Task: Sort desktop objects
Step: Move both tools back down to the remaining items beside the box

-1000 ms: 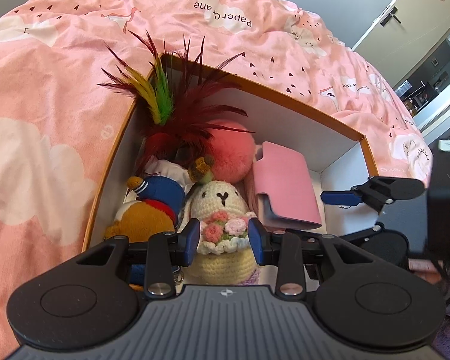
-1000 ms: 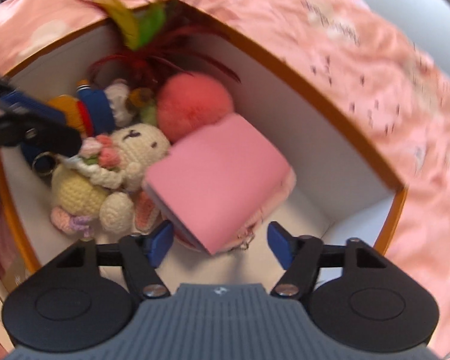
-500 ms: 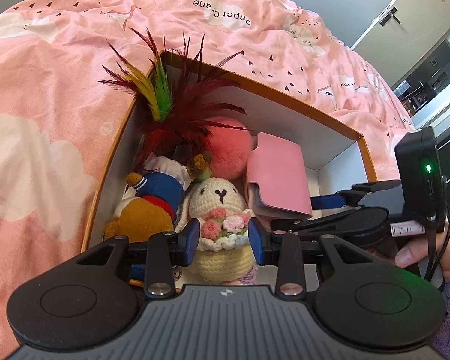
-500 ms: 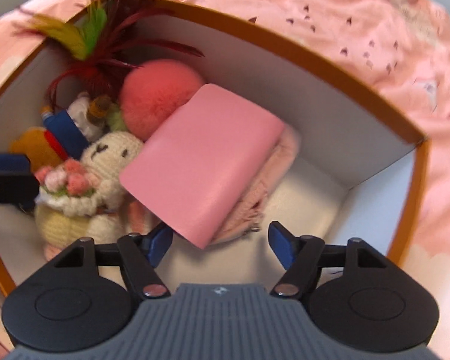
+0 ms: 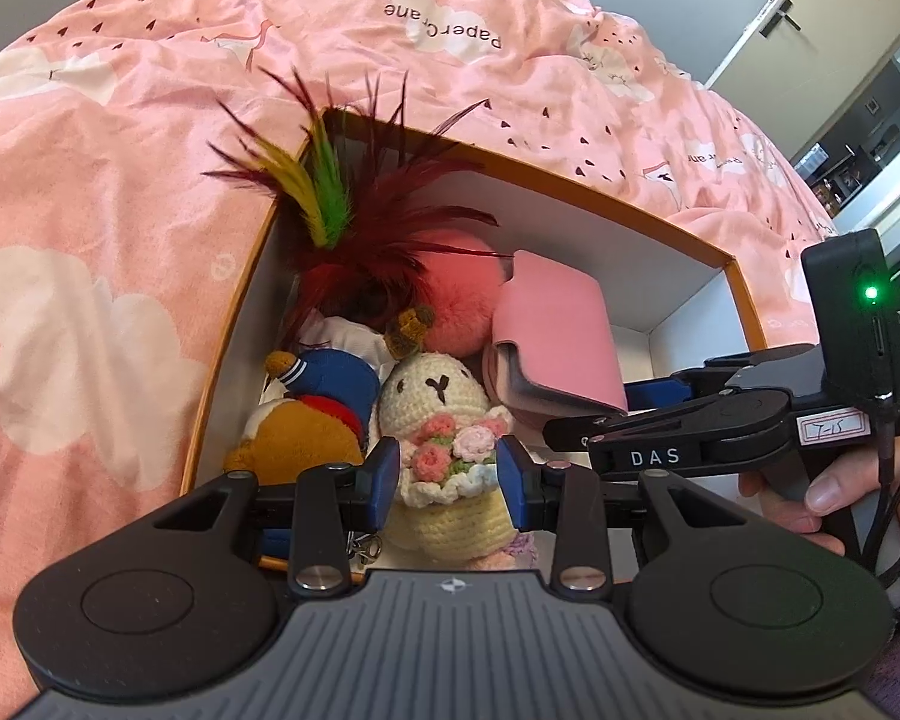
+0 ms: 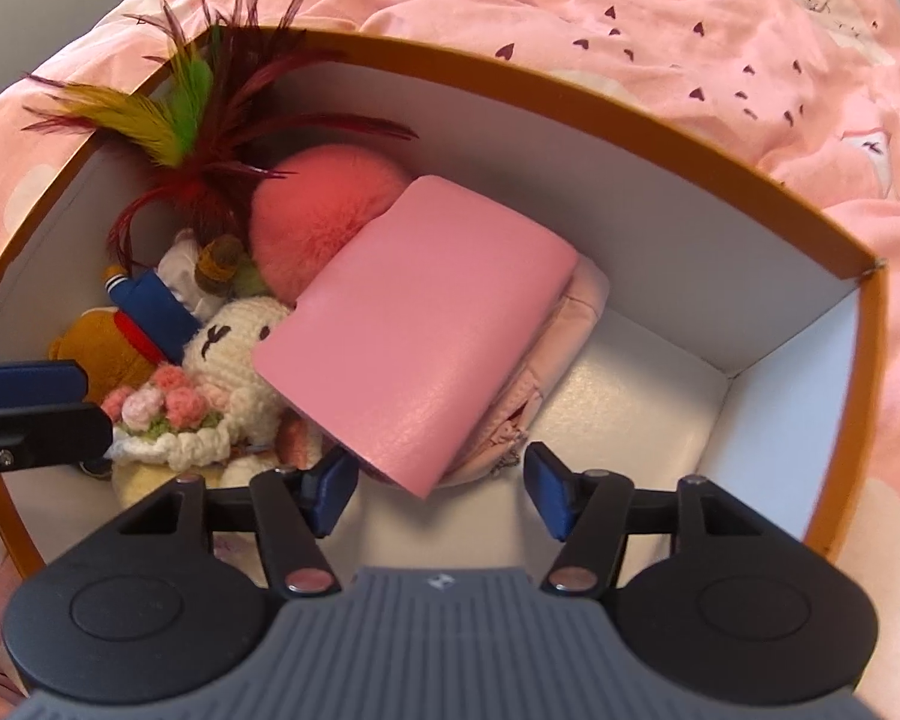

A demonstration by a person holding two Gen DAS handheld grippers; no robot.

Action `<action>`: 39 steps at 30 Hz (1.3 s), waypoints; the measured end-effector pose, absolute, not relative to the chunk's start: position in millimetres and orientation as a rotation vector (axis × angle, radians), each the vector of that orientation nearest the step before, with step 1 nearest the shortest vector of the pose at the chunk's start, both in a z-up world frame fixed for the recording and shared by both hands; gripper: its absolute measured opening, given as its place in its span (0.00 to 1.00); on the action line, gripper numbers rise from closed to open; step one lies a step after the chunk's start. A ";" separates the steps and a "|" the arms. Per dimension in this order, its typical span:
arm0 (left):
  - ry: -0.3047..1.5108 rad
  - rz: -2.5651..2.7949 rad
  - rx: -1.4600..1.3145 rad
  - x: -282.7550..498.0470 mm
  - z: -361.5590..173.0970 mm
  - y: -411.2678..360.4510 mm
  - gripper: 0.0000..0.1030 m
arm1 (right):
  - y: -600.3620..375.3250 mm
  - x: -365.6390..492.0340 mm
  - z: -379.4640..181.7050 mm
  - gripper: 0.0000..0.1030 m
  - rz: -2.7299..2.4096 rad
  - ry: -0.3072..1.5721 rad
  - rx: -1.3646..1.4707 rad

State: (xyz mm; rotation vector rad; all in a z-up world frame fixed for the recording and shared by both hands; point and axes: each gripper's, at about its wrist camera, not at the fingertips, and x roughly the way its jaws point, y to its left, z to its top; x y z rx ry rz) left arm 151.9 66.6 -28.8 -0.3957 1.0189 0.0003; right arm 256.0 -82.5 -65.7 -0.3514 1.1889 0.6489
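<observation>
Evidently the box (image 5: 744, 306) on the bed is the sorting bin. From the left wrist, the left gripper (image 5: 448, 478) stands narrowly parted around the crocheted bunny (image 5: 435, 402), apparently not pinching it, perhaps tucking it in. From the right wrist, the right gripper (image 6: 441, 495) gapes wide below the smooth pink wallet (image 6: 414, 336), which leans on the pompom (image 6: 324, 204).
</observation>
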 end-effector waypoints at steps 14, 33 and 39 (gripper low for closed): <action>0.896 -0.085 -0.287 114.3 13.8 51.5 0.39 | -139.5 173.3 17.8 0.61 0.563 0.845 -0.242; 1.088 -0.115 -0.165 38.1 -7.5 49.3 0.50 | -168.0 66.1 -13.5 0.58 0.563 0.965 0.039; 1.208 -0.086 -0.156 29.0 -27.3 52.0 0.55 | -159.7 60.2 -53.6 0.58 0.535 1.138 0.018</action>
